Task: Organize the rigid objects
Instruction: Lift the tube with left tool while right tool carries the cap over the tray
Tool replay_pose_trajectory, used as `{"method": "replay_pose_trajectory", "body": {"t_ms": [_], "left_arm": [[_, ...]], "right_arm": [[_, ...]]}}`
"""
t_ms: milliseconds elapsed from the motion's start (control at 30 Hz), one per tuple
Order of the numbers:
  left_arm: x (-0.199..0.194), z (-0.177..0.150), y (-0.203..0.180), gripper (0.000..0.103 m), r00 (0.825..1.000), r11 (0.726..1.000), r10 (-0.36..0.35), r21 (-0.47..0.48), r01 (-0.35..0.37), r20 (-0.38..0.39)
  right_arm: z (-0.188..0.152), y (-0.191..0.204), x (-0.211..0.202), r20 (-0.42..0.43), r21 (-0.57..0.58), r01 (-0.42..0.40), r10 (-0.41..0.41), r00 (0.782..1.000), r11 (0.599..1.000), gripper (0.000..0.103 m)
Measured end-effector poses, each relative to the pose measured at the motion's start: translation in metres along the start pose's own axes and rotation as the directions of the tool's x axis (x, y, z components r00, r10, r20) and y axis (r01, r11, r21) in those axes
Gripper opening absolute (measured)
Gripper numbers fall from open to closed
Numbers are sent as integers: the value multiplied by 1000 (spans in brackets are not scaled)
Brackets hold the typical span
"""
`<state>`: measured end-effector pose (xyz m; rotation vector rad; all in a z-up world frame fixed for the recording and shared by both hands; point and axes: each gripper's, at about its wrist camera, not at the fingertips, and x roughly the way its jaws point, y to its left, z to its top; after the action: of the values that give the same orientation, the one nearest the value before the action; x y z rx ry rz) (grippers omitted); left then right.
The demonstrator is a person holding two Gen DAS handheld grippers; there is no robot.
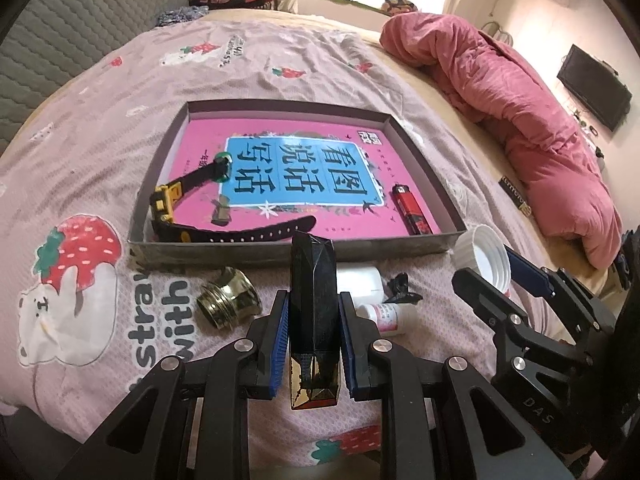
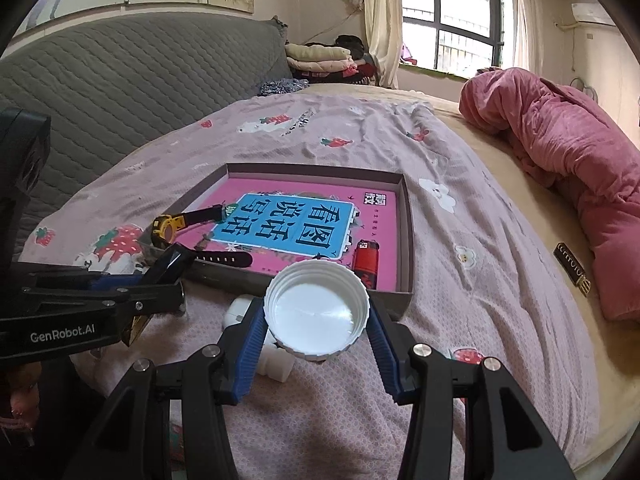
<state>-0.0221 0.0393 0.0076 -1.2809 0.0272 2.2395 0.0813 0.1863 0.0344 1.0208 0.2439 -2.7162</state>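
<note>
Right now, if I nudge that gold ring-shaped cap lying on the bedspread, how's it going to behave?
The gold cap looks rigid and metallic, so it probably won't flex. It lies on its side with its round wall down, so a nudge could start it rolling, though the soft bedspread would likely stop it soon. Its shiny surface may be slippery for a claw.

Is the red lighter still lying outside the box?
No, the red lighter lies inside the box, on the pink book.

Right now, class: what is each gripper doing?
Left gripper: shut on the black faceted bottle.
Right gripper: shut on the white ribbed cap.
</note>
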Motion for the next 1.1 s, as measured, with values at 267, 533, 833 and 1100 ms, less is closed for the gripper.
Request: {"method": "replay_pose_trajectory", "body": {"t_ms": [267, 533, 833, 1100], "left_arm": [[-4, 4, 10, 23, 1000, 1000, 4, -24, -3, 19], [-10, 9, 16, 23, 999, 1000, 12, -29, -11, 51], [-13, 17, 31, 23, 997, 998, 23, -62, -19, 74], [-13, 18, 34, 23, 997, 998, 13, -67, -8, 82]], "right_arm": [[10, -1, -6, 25, 13, 17, -17, 1000, 1000, 50], [17, 1, -9, 40, 15, 22, -23, 999, 1000, 50], [26, 1, -14, 70, 8, 37, -37, 997, 999, 50], [28, -6, -14, 73, 29, 50, -52, 996, 998, 50]]}}
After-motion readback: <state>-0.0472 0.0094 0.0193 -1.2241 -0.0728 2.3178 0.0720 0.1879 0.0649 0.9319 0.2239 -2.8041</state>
